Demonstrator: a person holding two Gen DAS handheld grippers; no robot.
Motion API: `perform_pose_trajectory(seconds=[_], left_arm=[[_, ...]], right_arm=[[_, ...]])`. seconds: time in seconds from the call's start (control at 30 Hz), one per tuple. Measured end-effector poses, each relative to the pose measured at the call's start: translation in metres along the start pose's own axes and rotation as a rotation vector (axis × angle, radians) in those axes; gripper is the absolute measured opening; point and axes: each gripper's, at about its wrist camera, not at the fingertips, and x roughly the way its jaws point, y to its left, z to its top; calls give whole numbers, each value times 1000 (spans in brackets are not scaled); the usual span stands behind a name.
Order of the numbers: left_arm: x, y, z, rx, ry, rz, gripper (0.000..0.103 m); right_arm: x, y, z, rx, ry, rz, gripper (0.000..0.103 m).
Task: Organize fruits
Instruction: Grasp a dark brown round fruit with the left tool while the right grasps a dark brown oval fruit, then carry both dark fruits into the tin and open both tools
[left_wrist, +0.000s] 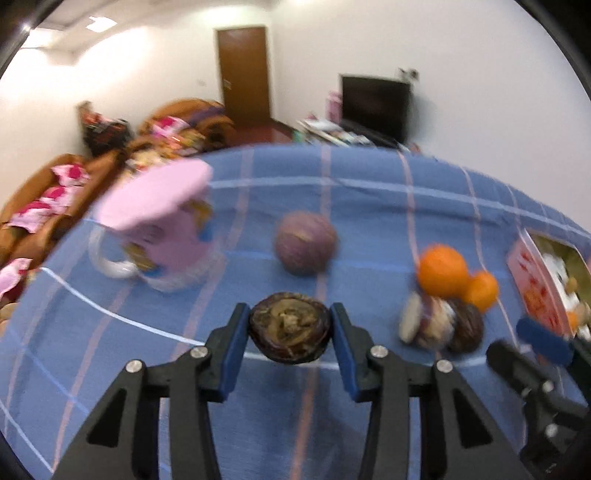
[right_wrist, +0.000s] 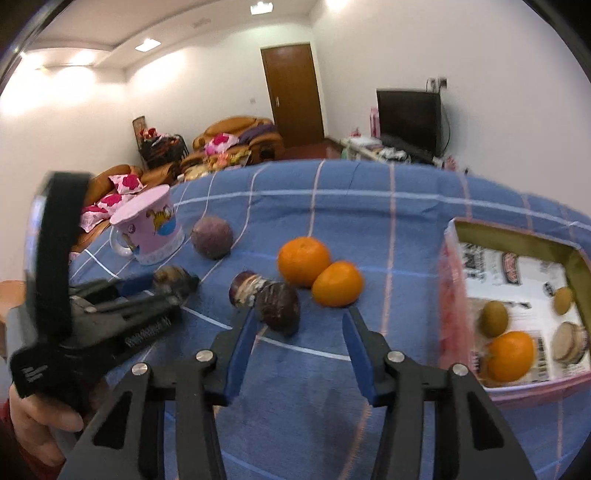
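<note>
Mangosteen (left_wrist: 289, 331) between left gripper (left_wrist: 289, 325) pads, touching both

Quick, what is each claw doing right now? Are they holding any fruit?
Left claw: shut on the dark brown fruit.
Right claw: open, holding nothing; the dark fruit sits just by its left finger.

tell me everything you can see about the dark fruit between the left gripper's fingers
The dark fruit is round, with a glossy brown-black rind and a dried tan-green calyx facing the left wrist camera. It sits between the left gripper's blue fingers, which stand close at both sides; contact looks likely but blur leaves it unsure. Beneath it is the blue checked cloth; whether it rests there is unclear.
</note>
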Motion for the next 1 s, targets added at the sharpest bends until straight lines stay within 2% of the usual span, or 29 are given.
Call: perform_pose_trajectory(seconds=[0.1,0.17,0.3,0.33,0.4,0.47,0.6,0.7,0.87,1.0], left_arm=[[-6,6,1,-15,-45,60,46],[-6,9,4,-23,-58,74,46],[-5,7,4,-23,-53,61,46],[-4,5,4,-19,-50,59,46],[0,6,7,-12,-49,59,46],[-2,7,8,-12,-51,50,46],[-3,5,9,-10,-60,30,46],[-10,1,8,1,-87,10,46],[-23,-11,5,34,-168,-16,46],[-31,-24,2,78,-193,-49,46]], right_arm=[[18,3,4,12,54,23,50],[27,6,6,20,81,18,41],[46,3,10,51,140,18,39],[50,0,10,69,155,37,34],[48,-3,9,89,148,55,28],[46,-4,8,86,145,65,28],[25,-3,4,73,73,106,28],[5,-1,-1,47,11,106,28],[-36,-12,-8,0,-117,27,28],[-52,-24,-14,-31,-158,-49,28]])
